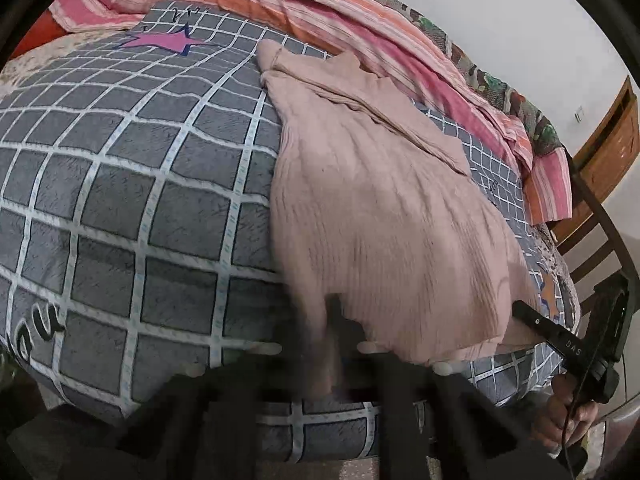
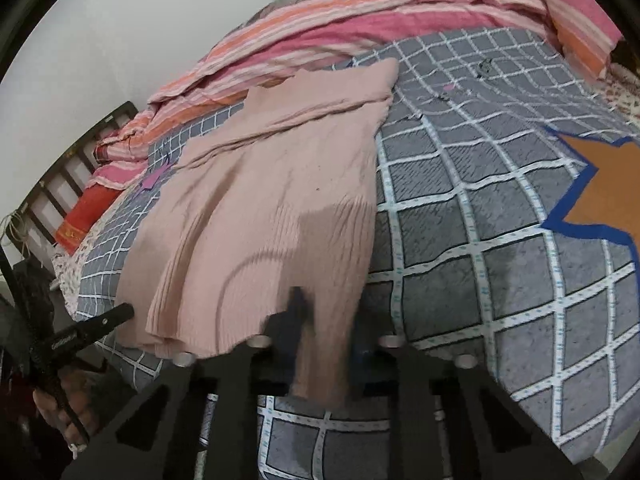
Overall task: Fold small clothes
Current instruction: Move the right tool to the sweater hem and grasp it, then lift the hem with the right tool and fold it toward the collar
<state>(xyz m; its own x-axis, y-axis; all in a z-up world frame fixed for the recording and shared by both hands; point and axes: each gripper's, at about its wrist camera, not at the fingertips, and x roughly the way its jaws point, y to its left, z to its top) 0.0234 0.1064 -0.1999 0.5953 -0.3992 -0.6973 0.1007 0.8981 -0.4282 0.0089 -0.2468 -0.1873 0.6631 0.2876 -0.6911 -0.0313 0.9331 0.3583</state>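
Near hem of pink knit garment point(image 1: 372, 216) pinched at both near corners: left gripper point(image 1: 338, 320) jaws closed on hem, cloth bunched between; right gripper point(image 2: 298, 308) jaws likewise closed on hem. Garment lies spread on grey checked quilt point(image 1: 132, 184) on bed, far part already doubled over. Handling est.: light, soft, ribbed knit, stretchy, will sag btwn grips; hem corners best hold. Striped pink blanket point(image 1: 320, 12) rumpled beyond, along wall. Wooden chair point(image 1: 608, 136) beside bed. No containers in view.
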